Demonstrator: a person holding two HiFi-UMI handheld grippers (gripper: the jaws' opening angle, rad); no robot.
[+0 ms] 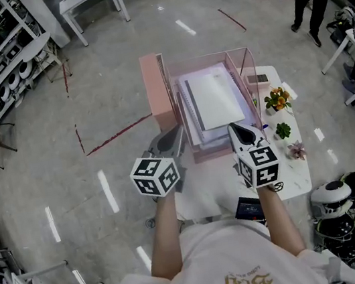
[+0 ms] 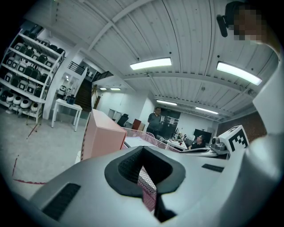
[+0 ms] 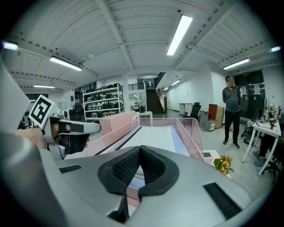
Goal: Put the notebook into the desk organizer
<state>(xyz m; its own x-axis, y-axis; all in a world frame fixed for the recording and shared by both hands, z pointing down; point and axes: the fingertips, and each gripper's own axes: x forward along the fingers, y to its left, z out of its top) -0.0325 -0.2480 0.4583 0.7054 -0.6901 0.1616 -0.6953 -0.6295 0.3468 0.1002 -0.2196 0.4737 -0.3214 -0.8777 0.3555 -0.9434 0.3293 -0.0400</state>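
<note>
One notebook (image 1: 214,99) flat inside pink mesh organizer (image 1: 244,68), white cover up, on top of other papers. Organizer on white table (image 1: 292,172); pink box (image 1: 158,100) just beside its left wall. Left gripper (image 1: 171,139) at organizer's near edge, jaws together, nothing held. Right gripper (image 1: 236,129) same edge, jaws together, nothing held. Small plants (image 1: 277,98) right of organizer.

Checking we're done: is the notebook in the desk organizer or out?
In. The notebook lies flat inside the pink mesh desk organizer, between its side walls.
</note>
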